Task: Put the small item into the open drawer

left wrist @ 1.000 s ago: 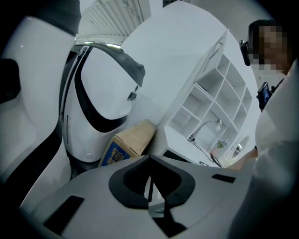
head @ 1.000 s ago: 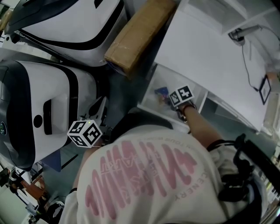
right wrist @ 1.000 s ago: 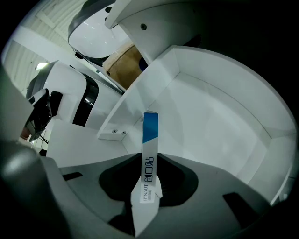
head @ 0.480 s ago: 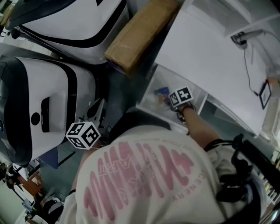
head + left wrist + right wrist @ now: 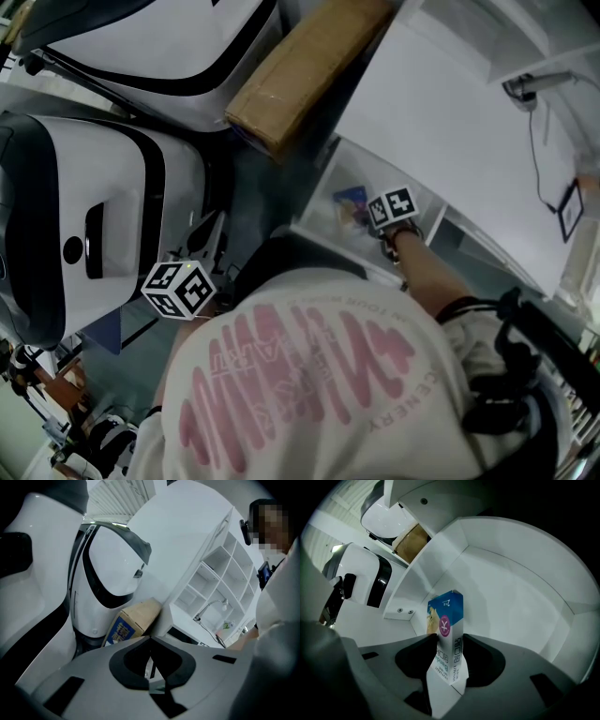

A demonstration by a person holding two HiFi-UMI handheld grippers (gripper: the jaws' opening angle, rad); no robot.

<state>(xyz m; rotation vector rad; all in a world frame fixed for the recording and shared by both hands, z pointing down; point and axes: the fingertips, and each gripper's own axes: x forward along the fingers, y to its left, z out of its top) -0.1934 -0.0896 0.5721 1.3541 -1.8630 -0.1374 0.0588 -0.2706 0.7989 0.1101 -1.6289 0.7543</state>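
Observation:
The small item is a blue and white box (image 5: pixel 446 620). It stands tilted on the floor of the open white drawer (image 5: pixel 511 588). In the head view the box (image 5: pixel 352 199) shows as a blue patch inside the drawer (image 5: pixel 319 230). My right gripper (image 5: pixel 449 641) reaches into the drawer with the box between its jaws. The jaws are opening and no longer look pressed on it. Its marker cube (image 5: pixel 392 206) sits just right of the box. My left gripper (image 5: pixel 211 234) hangs by the person's left side, away from the drawer. Its jaws (image 5: pixel 150 639) are shut with nothing in them.
A brown cardboard box (image 5: pixel 300 70) leans between the cabinet top (image 5: pixel 450 122) and large white and black machines (image 5: pixel 103 216). A white shelf unit (image 5: pixel 220 588) with a lamp stands behind. The person's back in a white shirt (image 5: pixel 309 384) fills the lower head view.
Both grippers stay almost where they were. The right gripper's cube keeps its place in the drawer beside the blue box, and the view has shifted only slightly.

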